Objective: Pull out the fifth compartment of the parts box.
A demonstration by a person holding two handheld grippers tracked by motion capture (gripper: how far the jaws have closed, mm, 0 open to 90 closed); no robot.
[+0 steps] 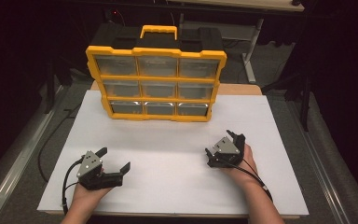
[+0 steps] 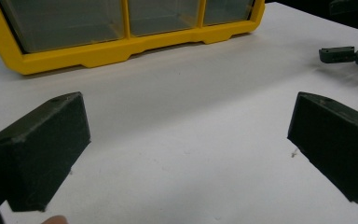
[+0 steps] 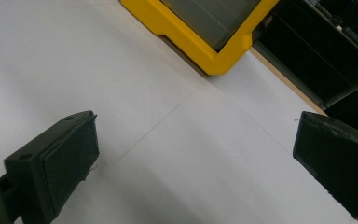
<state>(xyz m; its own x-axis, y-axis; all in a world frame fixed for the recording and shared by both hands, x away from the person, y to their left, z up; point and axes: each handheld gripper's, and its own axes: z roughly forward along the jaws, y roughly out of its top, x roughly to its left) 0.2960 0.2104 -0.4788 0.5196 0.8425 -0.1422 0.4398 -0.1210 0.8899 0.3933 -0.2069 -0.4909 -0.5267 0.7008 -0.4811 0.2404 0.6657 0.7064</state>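
I am just starting: both claws rest on the white bench, holding nothing. My left claw [image 1: 115, 158] is wide open, and so is my right claw [image 1: 221, 143]. The yellow box [image 1: 156, 84] stands at the far middle, well apart from both. Next I must reach forward to its drawers.

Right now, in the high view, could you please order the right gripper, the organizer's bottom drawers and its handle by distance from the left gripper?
1. Right gripper, across the table.
2. Bottom drawers, ahead.
3. Handle, on top, farthest back.
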